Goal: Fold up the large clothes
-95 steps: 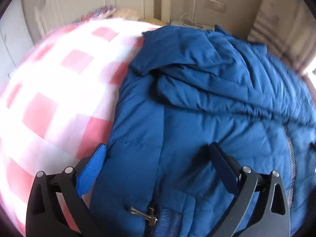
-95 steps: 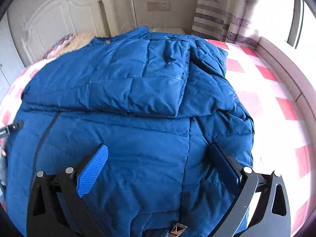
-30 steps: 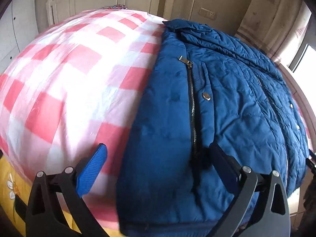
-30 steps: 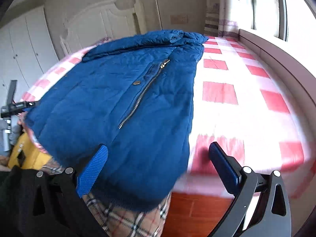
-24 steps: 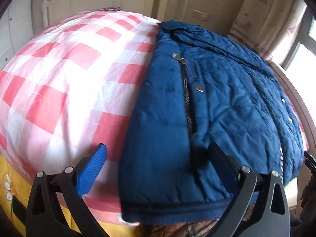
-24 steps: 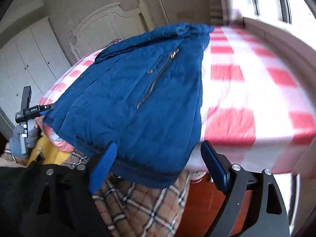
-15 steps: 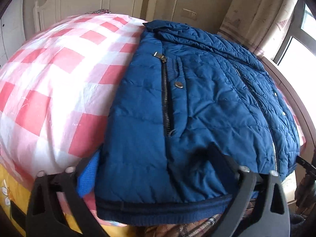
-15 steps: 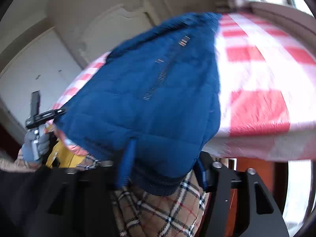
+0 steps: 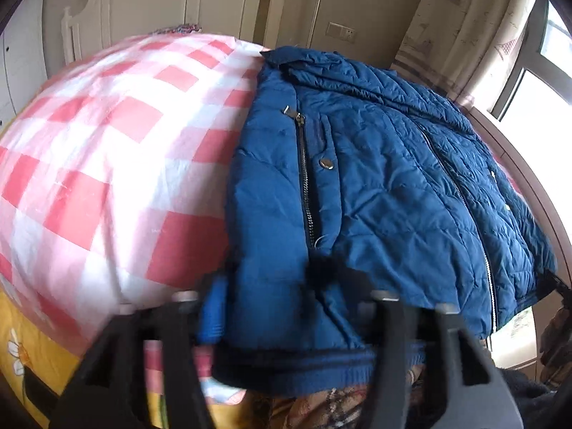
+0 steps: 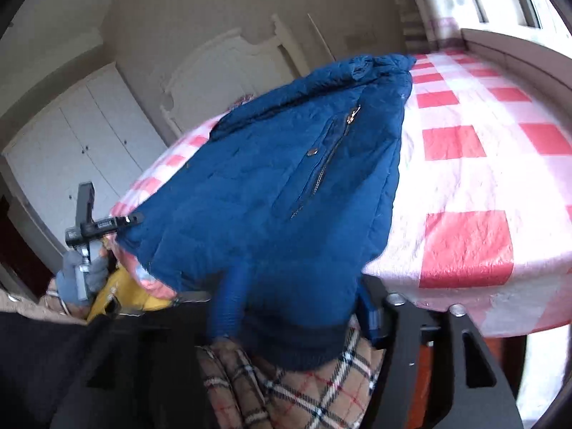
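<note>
A blue quilted jacket (image 9: 375, 178) lies zipper side up on the red-and-white checked bed (image 9: 107, 143), its ribbed hem hanging over the near edge. My left gripper (image 9: 277, 293) straddles the hem's left corner. Its jaws are closing, and the fabric bunches and creases between the pads. In the right wrist view the jacket (image 10: 286, 178) runs away toward the headboard. My right gripper (image 10: 300, 307) sits on the hem's right corner with its jaws opening. Padding fills the gap and touches both pads. The left gripper (image 10: 93, 228) shows at the far corner in a gloved hand.
A plaid cloth (image 10: 286, 386) hangs below the hem at the bed's near edge, beside a yellow sheet (image 9: 21, 339). The white headboard (image 9: 143, 7) and a wardrobe (image 10: 71, 143) stand behind. A window ledge (image 10: 518, 57) runs along the bed's right side.
Both grippers came in onto the near hem, and wide-open jaws now have the hem corners between them. The right view has tipped and rolled. The hem bunches where the left jaws narrowed.
</note>
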